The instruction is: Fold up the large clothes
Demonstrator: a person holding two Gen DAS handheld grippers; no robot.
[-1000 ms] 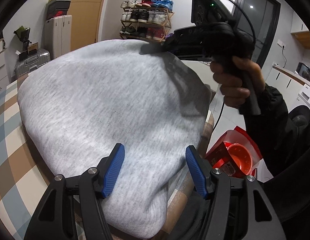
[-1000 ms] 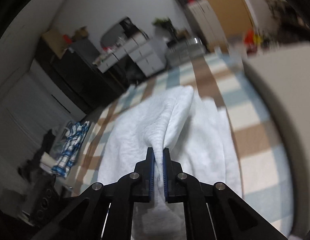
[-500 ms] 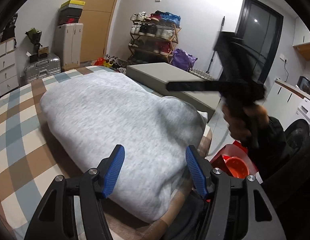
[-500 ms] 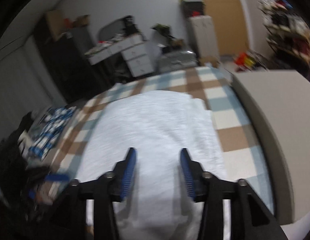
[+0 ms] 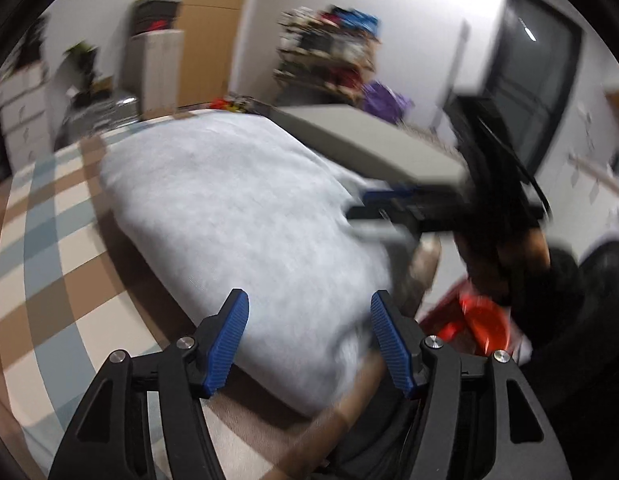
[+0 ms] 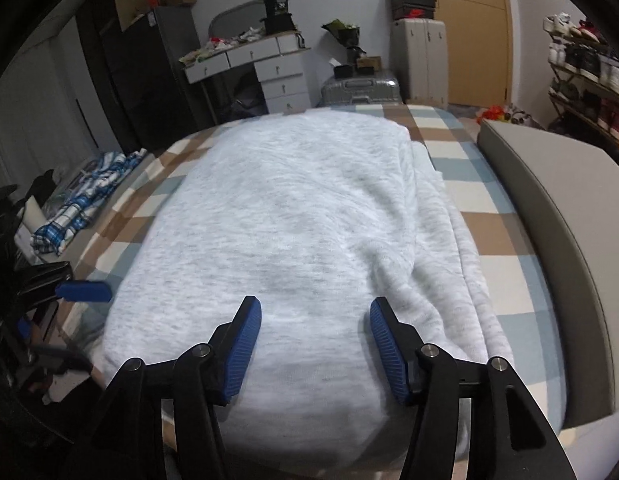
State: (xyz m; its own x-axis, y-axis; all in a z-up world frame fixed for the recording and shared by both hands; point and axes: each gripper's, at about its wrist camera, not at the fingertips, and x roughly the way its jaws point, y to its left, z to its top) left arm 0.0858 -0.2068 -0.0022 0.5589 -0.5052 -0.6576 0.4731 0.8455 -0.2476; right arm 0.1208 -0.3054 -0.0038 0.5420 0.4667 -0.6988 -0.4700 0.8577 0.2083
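Your right tool [image 6: 315, 342] shows the sharper picture: its blue fingers stand wide apart with nothing between them, poised over the near end of the grey sweatshirt [image 6: 293, 232], which lies folded on the checked bed cover [image 6: 505, 268]. From here the garment's long axis runs straight ahead of the tool, away toward the silver suitcase [image 6: 361, 90] and white drawers [image 6: 281, 76] at the far wall, and a second layer of the same cloth peeks out along its right edge, beside the grey padded block [image 6: 557, 200]. This view also catches a blue finger of your left tool at the far left, level with the sweatshirt's near corner. Your left tool [image 5: 309, 344] gives a blurred view: its jaws are likewise spread wide and grip nothing, and the sweatshirt [image 5: 245, 216] stretches ahead and leftward from it. Only this camera shows your right tool [image 5: 389, 204] from outside, at the garment's right edge, with a red bag [image 5: 481, 324] below.
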